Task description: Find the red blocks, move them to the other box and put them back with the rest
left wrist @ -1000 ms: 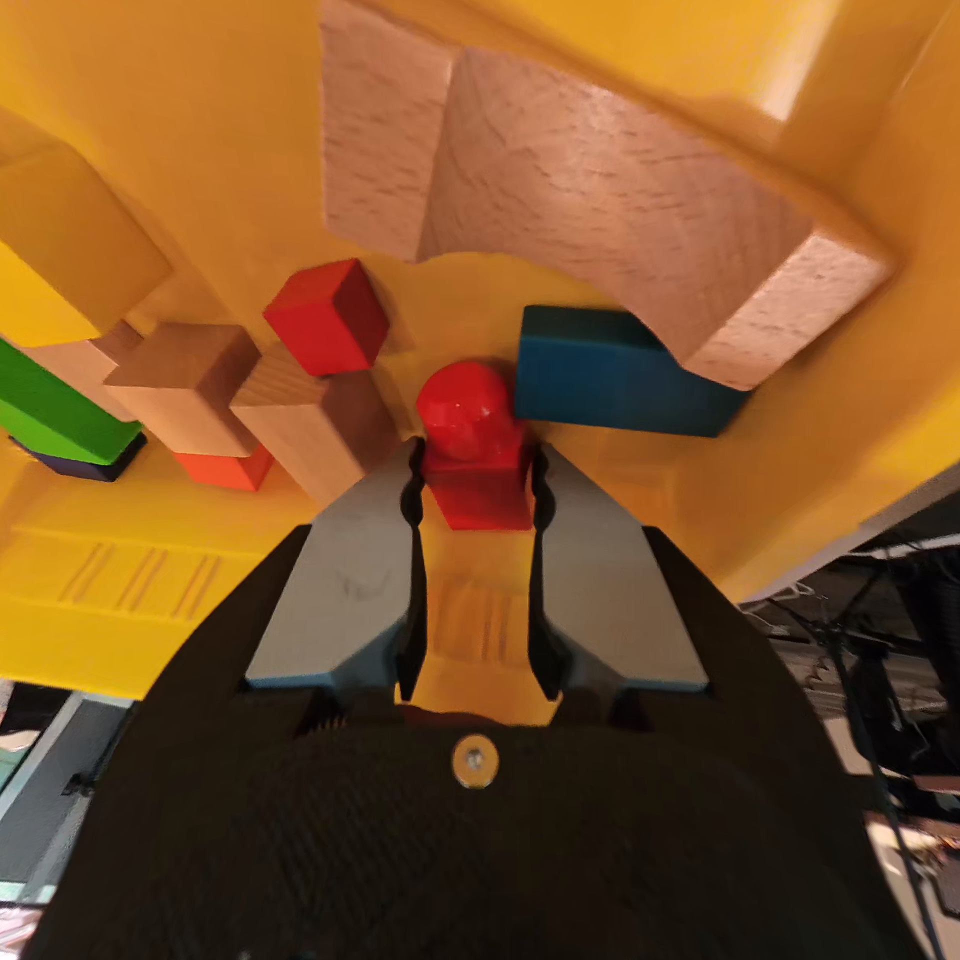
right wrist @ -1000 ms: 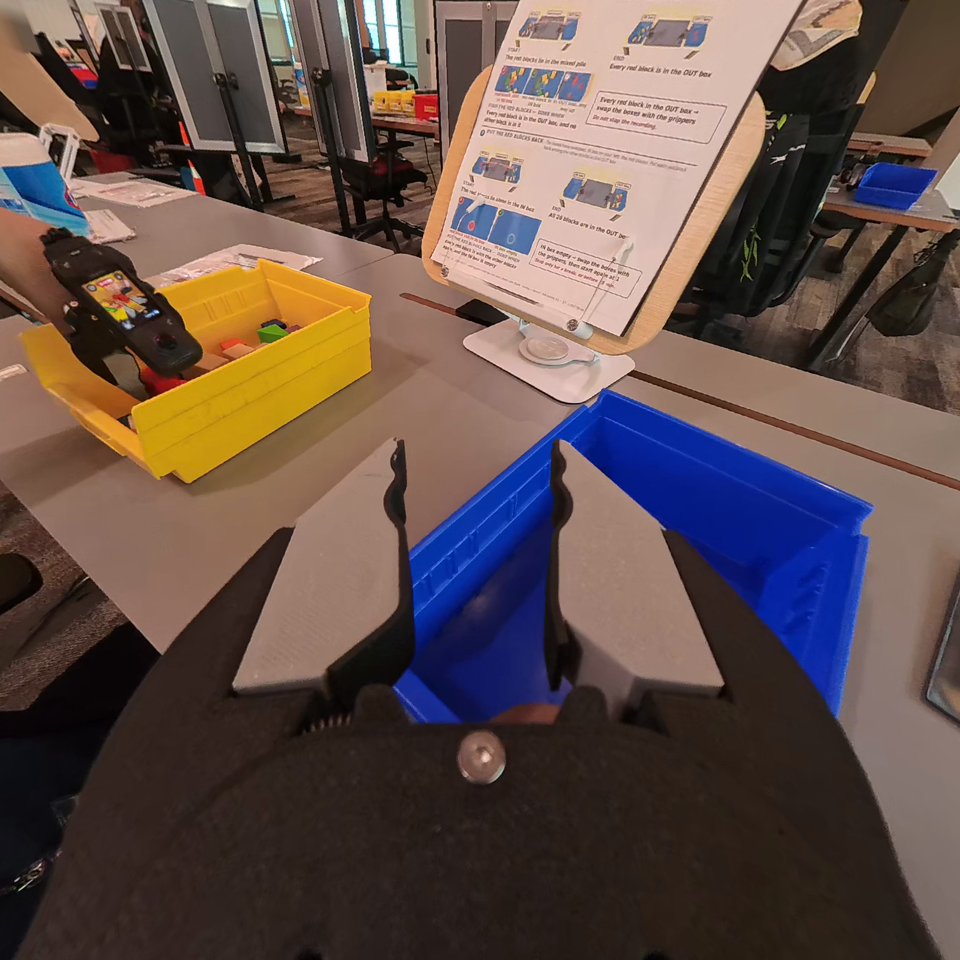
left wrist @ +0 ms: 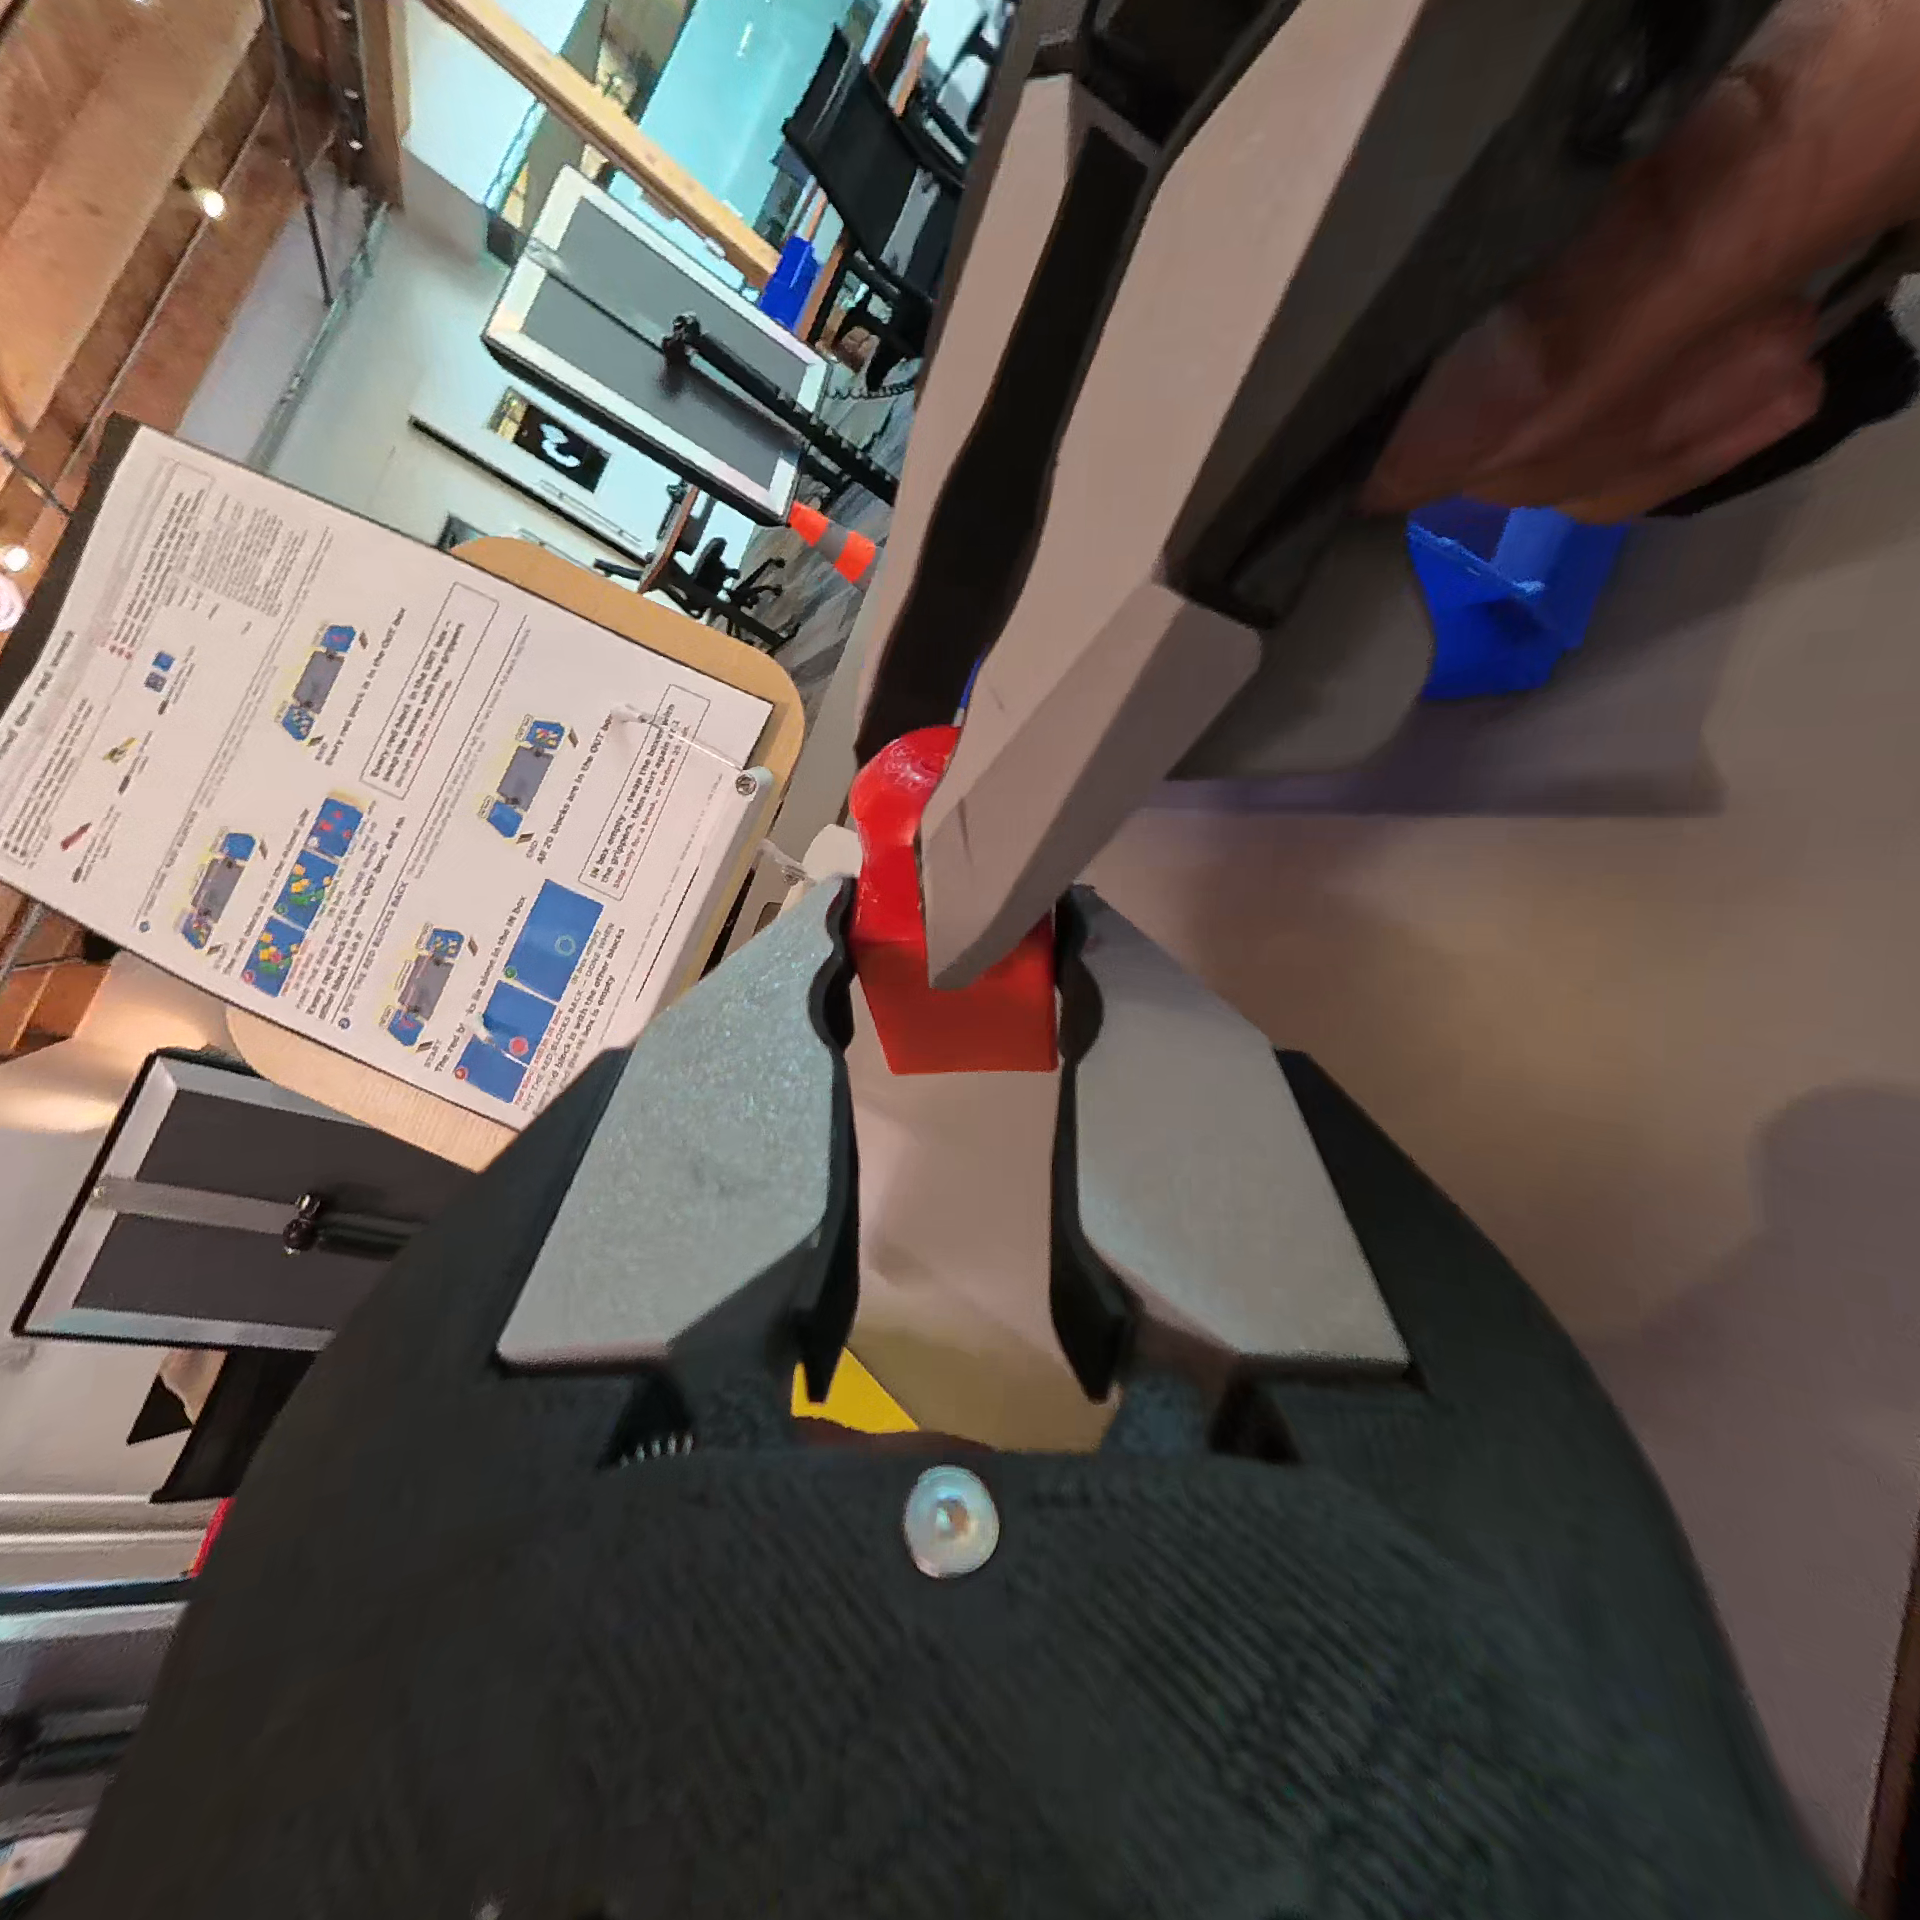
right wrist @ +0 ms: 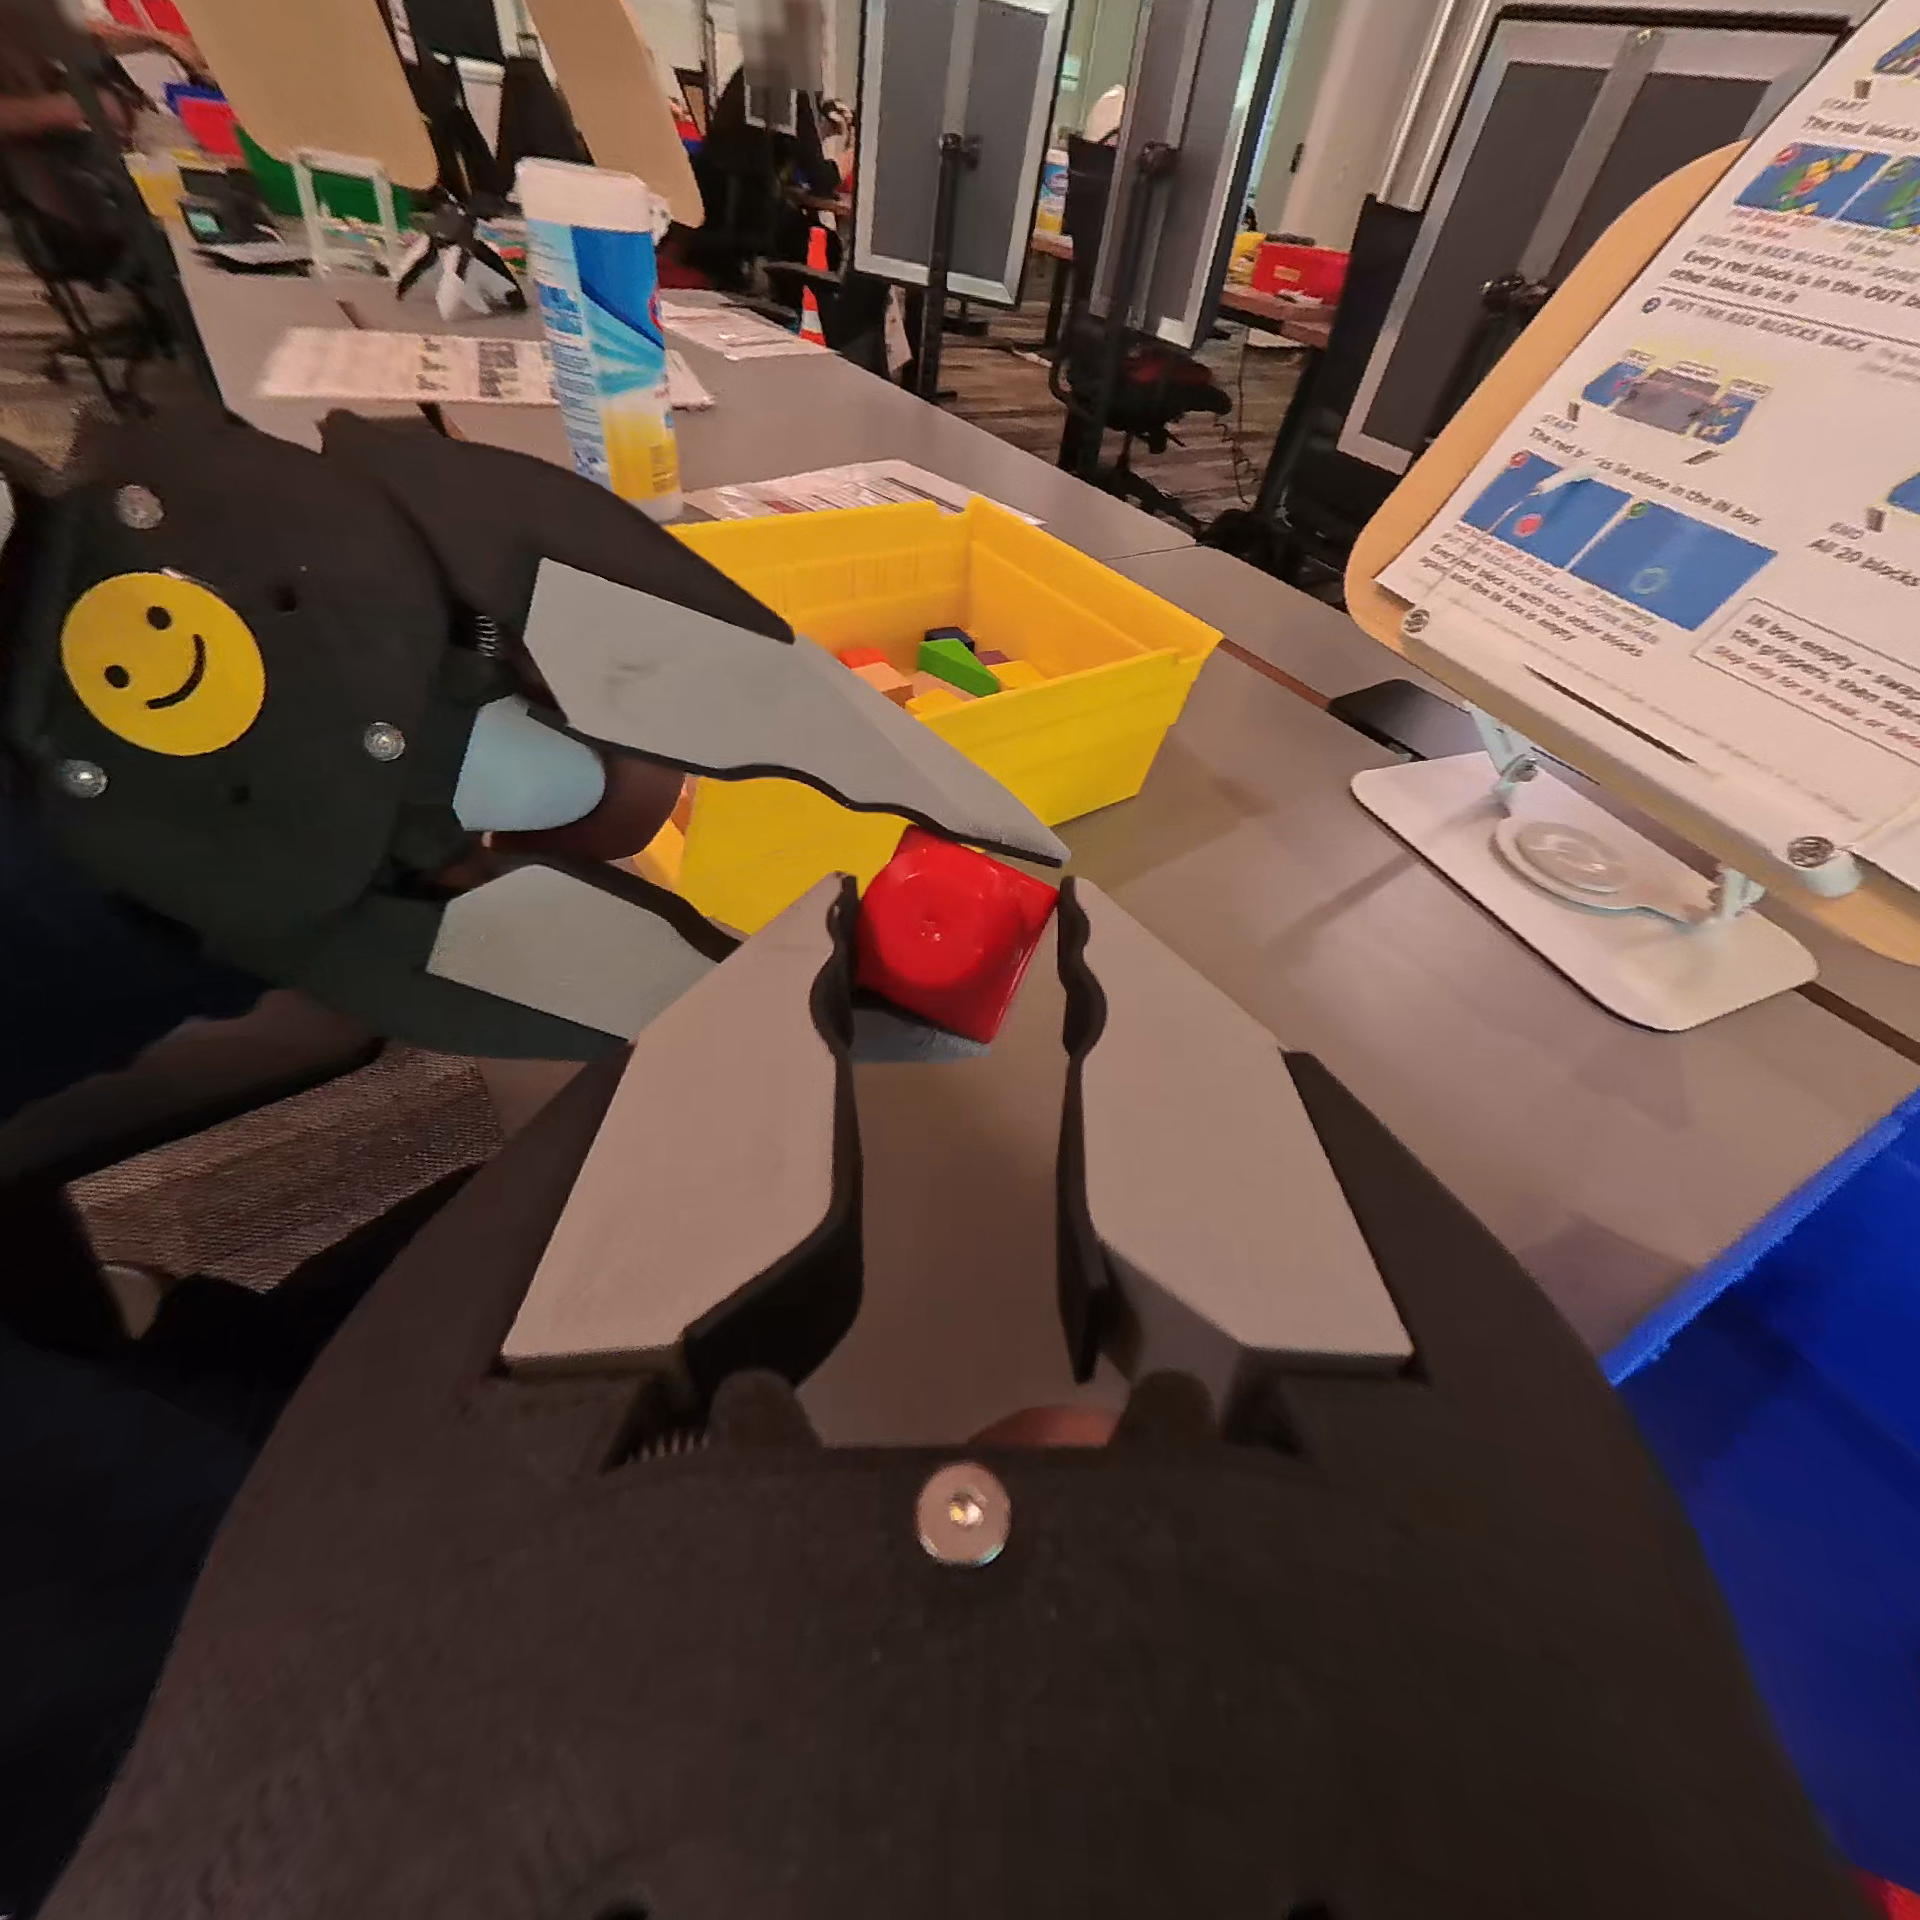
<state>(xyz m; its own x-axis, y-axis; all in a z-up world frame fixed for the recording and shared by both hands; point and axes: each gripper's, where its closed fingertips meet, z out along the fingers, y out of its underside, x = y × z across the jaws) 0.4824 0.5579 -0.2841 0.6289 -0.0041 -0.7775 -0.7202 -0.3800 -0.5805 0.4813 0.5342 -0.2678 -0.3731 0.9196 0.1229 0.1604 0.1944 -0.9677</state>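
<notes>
Right wrist view: the right tool (right wrist: 956, 951) and left tool (left wrist: 951, 971) both appear to pinch one red block (right wrist: 951, 945) crosswise above the counter (right wrist: 1403, 1039); the blue box (right wrist: 1787, 1382) lies right, the yellow box (right wrist: 1049, 727) behind.

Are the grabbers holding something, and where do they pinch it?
Yes. Both grippers pinch one red block in the air: the left gripper clamps its square base, and the right gripper's fingers close on its sides near the rounded top.
</notes>
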